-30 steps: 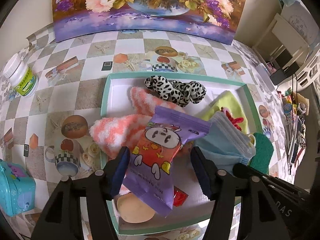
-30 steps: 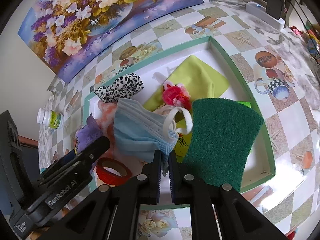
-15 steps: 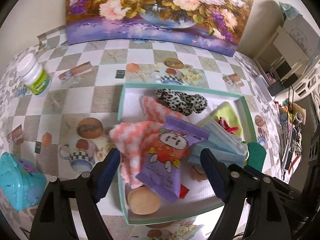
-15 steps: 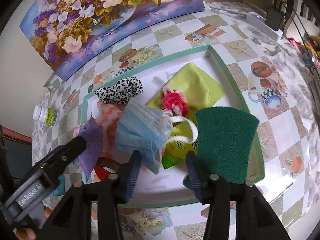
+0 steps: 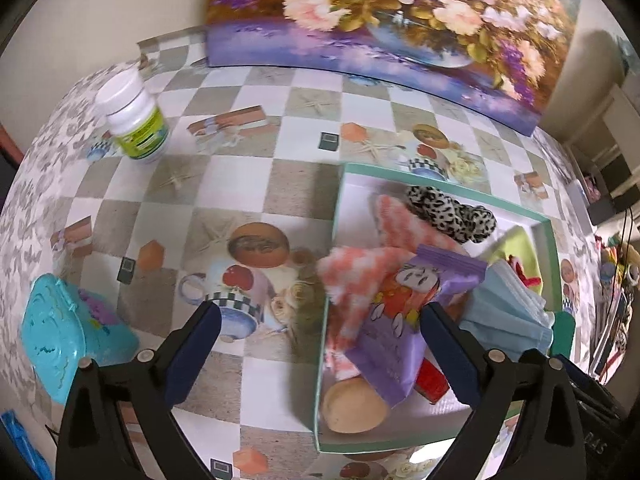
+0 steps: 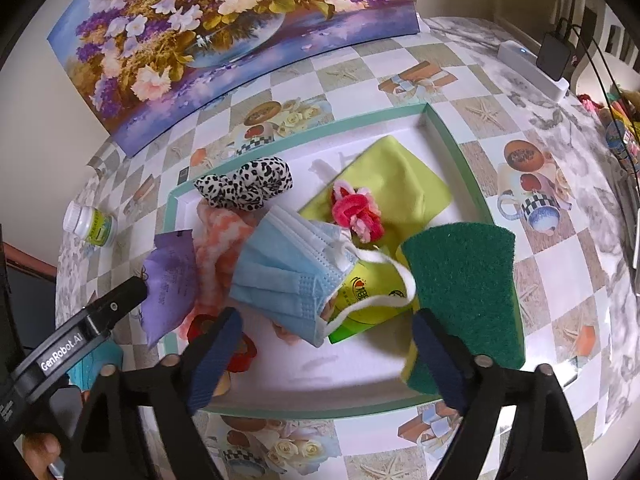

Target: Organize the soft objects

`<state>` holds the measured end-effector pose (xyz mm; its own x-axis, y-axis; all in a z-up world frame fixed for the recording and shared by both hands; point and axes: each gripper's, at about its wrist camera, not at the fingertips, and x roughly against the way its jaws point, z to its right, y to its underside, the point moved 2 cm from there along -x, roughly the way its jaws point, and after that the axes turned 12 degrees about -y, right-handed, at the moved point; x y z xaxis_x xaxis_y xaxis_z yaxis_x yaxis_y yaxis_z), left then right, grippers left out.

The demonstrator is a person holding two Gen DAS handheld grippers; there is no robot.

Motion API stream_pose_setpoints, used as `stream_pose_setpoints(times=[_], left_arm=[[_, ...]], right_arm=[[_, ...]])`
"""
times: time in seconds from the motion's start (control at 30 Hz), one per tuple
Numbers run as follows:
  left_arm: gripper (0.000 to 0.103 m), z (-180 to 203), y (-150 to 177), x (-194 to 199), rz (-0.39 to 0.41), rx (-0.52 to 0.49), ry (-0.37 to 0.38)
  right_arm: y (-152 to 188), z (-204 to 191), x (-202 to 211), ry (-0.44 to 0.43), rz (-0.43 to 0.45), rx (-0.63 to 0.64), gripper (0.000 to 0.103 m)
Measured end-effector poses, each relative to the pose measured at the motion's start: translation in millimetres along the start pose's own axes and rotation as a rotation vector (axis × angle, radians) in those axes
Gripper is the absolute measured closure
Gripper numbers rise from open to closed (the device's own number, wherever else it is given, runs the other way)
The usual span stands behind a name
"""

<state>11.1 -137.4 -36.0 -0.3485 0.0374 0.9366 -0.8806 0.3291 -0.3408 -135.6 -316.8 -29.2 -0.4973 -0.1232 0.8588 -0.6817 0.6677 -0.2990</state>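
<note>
face mask [image 6: 288, 268]: in tray [image 6: 452, 148], draped over pink sock [image 6: 218, 248] and green packet [image 6: 360, 300] | handling: light, limp, pleated; take it by the bunched body, not the ear loop | right gripper [image 6: 326, 354]: jaws just opened wide, empty, above it | left gripper [image 5: 320, 344]: just spread wide, empty, astride the tray's edge by purple packet [image 5: 404, 312]

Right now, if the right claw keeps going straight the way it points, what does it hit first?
Most likely the blue face mask and its white ear loop, lying between the open right claw tips in the tray; depth is uncertain.
</note>
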Motion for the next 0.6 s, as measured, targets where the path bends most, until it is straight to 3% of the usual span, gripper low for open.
stream_pose_setpoints(times=[0.03,0.33,0.6], left_arm=[[0.003,-1.5,-0.4,0.3,0.001,0.006,0.0],[0.003,-6.3,3.0,6.0,0.008,0.01,0.023],[0.003,-25.7,18.7,19.8,0.031,-0.006,-0.055]], right_arm=[[-0.2,-0.2,0.4,0.002,0.005,0.002,0.0],[0.9,-3.4,1.2,0.013,0.014,0.017,0.0],[14.7,-18.2,3.8,0.033,0.003,0.073,0.0]])
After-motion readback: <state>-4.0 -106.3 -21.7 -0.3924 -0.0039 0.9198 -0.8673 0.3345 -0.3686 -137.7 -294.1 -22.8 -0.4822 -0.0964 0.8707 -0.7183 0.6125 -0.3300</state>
